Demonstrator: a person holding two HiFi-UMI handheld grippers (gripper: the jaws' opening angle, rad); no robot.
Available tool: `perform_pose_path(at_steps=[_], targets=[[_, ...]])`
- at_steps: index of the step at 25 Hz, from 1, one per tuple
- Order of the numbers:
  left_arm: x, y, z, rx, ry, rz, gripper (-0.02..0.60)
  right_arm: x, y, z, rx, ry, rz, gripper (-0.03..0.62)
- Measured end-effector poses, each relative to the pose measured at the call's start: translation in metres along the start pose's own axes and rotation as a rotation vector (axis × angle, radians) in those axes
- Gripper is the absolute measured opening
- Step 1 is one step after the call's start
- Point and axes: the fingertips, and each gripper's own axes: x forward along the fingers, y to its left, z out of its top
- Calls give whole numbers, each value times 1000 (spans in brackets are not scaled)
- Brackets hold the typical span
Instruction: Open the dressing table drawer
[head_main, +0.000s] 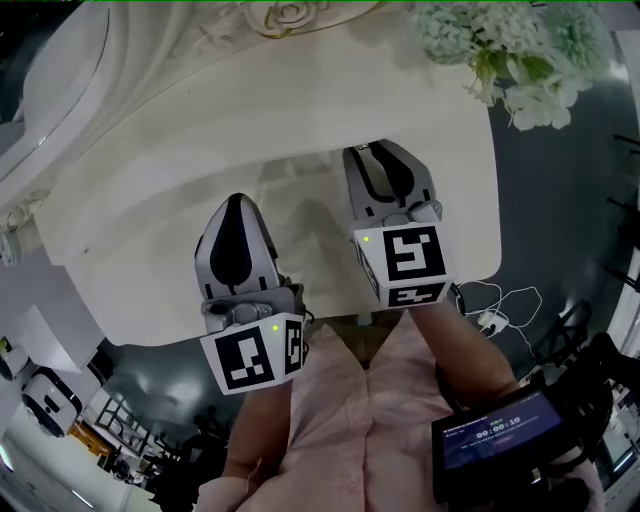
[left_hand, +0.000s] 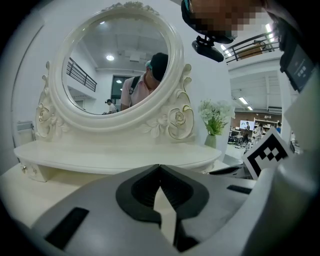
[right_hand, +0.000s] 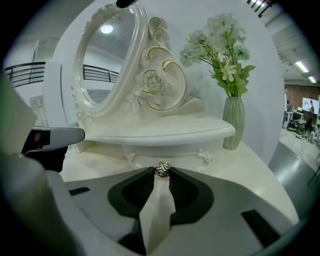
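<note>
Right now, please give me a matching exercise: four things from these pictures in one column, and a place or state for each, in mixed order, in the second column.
1 drawer knob
2 vase
3 left gripper
4 mirror

A jaws together, nothing between
B above the raised shelf
C between the jaw tips of the right gripper
D on the table top, at the shelf's right end

Pairs: 1-C, 2-D, 3-A, 4-B

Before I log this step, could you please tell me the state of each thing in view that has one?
right claw: shut on the drawer knob.
left claw: shut, empty.
drawer knob: pinched at the right claw's tips.
drawer: looks closed, tucked under the shelf.
vase: upright, holding flowers.
mirror: upright.
</note>
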Motion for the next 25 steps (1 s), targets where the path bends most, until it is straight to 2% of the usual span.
perform_pose_path(at_steps=[25], targets=[[-12, -5, 1, 8, -12, 0, 21, -12, 3, -9, 5, -3, 4, 104]])
